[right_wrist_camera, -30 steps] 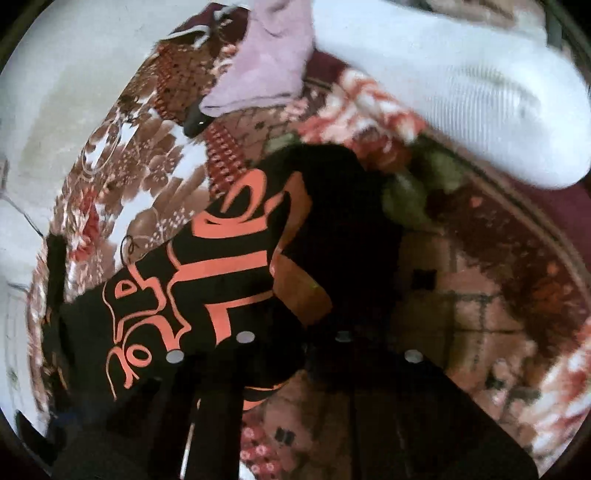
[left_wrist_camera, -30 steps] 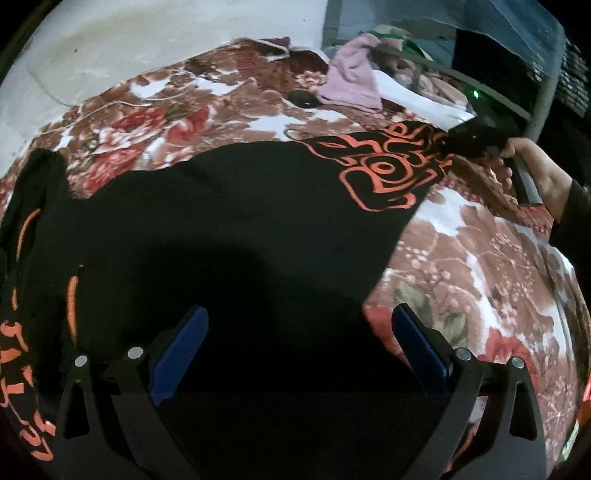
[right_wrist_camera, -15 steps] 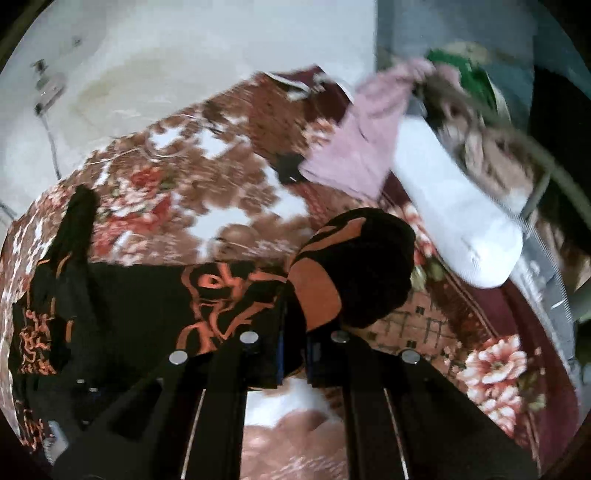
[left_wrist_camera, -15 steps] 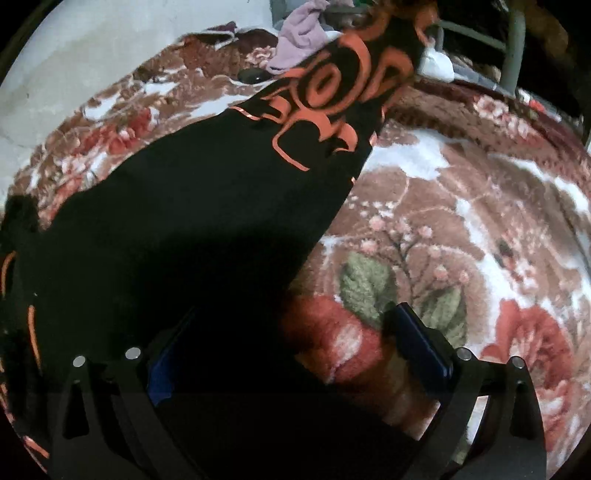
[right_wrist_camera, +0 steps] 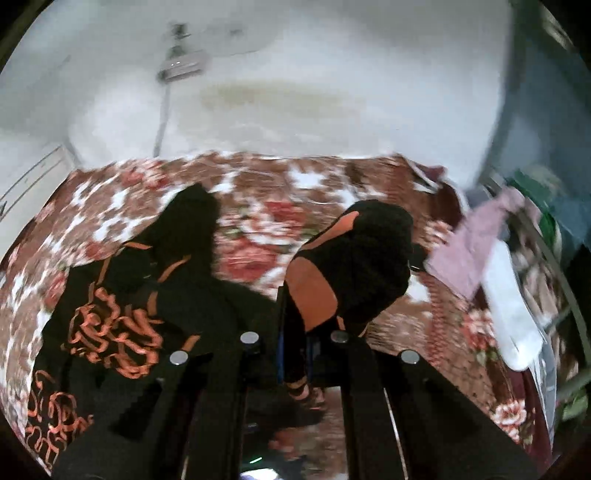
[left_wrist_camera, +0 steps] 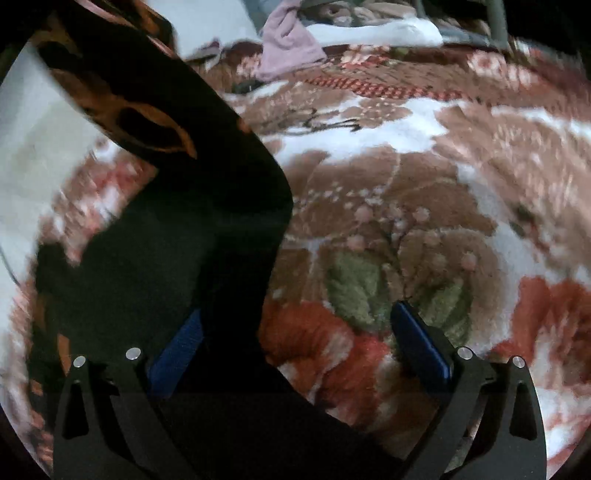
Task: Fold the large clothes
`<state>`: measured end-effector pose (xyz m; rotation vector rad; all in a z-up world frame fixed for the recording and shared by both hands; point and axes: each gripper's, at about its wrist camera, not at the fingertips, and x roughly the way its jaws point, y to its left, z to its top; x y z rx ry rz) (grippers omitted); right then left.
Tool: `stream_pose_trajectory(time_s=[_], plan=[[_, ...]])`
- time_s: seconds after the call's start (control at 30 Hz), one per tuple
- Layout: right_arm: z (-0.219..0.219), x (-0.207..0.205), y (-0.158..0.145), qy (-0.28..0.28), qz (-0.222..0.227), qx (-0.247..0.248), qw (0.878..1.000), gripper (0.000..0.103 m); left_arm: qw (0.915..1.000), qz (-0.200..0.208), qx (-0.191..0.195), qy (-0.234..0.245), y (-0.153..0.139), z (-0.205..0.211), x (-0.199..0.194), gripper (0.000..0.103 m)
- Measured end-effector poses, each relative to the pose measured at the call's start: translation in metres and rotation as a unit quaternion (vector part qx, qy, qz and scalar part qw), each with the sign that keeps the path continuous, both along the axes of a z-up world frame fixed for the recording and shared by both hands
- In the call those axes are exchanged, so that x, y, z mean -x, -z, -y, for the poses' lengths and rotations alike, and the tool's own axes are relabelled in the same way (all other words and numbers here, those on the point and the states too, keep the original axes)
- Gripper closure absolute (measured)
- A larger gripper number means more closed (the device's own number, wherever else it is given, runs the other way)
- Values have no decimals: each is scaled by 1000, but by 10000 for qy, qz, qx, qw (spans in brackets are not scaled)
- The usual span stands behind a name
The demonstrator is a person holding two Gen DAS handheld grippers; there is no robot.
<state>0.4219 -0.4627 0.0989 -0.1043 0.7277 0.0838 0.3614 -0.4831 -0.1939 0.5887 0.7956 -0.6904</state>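
Observation:
A large black garment with orange print point(left_wrist_camera: 177, 229) lies on a floral blanket point(left_wrist_camera: 406, 206). One end of it rises up the left of the left wrist view. My left gripper point(left_wrist_camera: 295, 332) is open just above the blanket, its blue pads point(left_wrist_camera: 417, 343) wide apart. The garment's edge runs between them beside the left pad. In the right wrist view my right gripper point(right_wrist_camera: 295, 350) is shut on the garment's printed end point(right_wrist_camera: 354, 266), held high above the bed. The rest of the garment point(right_wrist_camera: 122, 317) lies crumpled at lower left on the blanket point(right_wrist_camera: 258, 206).
A pink cloth point(left_wrist_camera: 288, 48) and a long white cloth point(left_wrist_camera: 373, 31) lie at the bed's far end; in the right wrist view the pink cloth point(right_wrist_camera: 476, 243) and white cloth point(right_wrist_camera: 513, 306) sit beside a metal rail point(right_wrist_camera: 569, 295). A pale wall point(right_wrist_camera: 295, 92) borders the bed.
My right gripper has risen, carrying the printed end up and across toward the left of the left wrist view. The left gripper has shifted a little, rolled, and stayed open.

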Motion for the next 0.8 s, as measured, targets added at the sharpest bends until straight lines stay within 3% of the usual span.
stream_pose_trajectory(time_s=[0.1, 0.33, 0.53, 0.8], plan=[[-59, -1, 3, -372, -37, 226, 9990, 95, 9984, -472, 323, -3, 2, -9, -12, 5], [-189, -14, 43, -1084, -354, 694, 9911, 95, 9978, -447, 478, -35, 2, -19, -4, 5], [-305, -35, 104, -1635, -775, 1117, 9771, 95, 9978, -415, 510, -55, 1, -17, -4, 5], [-388, -55, 201, -1920, -1474, 1672, 9557, 95, 9969, -452, 639, -82, -1, -23, -6, 5]])
